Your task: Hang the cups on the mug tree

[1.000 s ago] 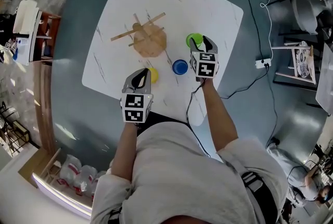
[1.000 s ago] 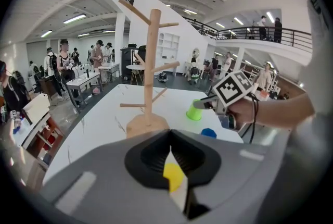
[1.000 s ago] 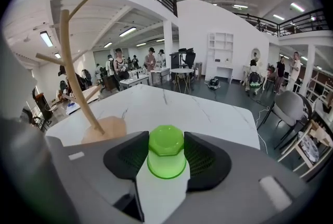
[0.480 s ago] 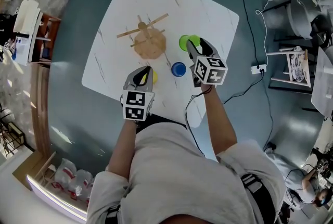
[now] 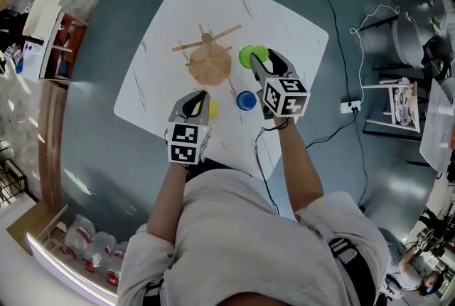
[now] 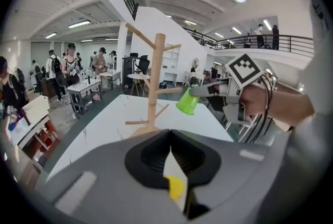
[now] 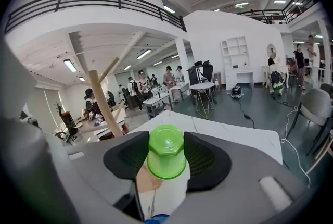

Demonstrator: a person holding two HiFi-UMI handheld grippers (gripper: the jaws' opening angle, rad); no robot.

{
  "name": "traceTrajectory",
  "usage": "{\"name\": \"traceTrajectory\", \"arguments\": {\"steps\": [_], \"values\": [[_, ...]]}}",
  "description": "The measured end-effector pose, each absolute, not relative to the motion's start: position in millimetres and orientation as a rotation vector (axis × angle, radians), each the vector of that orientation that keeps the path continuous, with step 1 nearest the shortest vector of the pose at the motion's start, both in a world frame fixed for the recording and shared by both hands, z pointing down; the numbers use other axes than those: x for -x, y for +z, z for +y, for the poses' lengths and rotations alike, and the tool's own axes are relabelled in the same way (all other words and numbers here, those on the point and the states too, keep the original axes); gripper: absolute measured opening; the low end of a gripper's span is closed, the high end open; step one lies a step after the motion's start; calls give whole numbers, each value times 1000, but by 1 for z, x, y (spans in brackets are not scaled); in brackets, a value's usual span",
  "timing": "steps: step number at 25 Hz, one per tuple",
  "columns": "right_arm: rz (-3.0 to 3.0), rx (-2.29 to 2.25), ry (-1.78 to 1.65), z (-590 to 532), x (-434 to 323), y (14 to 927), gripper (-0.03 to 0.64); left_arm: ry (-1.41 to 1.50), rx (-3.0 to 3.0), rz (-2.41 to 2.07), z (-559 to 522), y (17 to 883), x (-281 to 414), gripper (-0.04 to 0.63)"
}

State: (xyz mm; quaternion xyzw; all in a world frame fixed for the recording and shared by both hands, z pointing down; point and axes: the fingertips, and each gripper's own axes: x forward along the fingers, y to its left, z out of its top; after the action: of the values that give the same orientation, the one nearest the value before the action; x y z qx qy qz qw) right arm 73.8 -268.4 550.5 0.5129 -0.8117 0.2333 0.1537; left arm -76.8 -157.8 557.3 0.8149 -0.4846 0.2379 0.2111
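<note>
Grey floor (image 5: 92, 91), white walls (image 7: 229, 30), railed balcony (image 7: 78, 1)

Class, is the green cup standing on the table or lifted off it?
Lifted: the right gripper holds the green cup in the air near the mug tree.

Yellow cup (image 5: 212, 109) half behind left tool (image 5: 200, 95)

Wood, plastic and marble-look stone

Bare pale wood, matt, for the mug tree (image 6: 156, 82); glossy translucent plastic for the green cup (image 7: 166, 152); smooth plastic for the yellow cup (image 5: 212, 108) and blue cup (image 5: 246, 99); white worktop (image 5: 284, 20), grey-veined, lightly sheened; matt grey plastic shells and black ribbed pads (image 7: 208, 160) on the left tool (image 6: 170, 152) and right tool (image 5: 258, 59).
</note>
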Motion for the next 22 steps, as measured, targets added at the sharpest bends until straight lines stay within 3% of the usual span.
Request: {"name": "traceTrajectory", "arguments": {"steps": [22], "values": [[-2379, -1348, 689, -293, -14, 563, 219, 635, -2164, -1491, -140, 552, 132, 3]]}}
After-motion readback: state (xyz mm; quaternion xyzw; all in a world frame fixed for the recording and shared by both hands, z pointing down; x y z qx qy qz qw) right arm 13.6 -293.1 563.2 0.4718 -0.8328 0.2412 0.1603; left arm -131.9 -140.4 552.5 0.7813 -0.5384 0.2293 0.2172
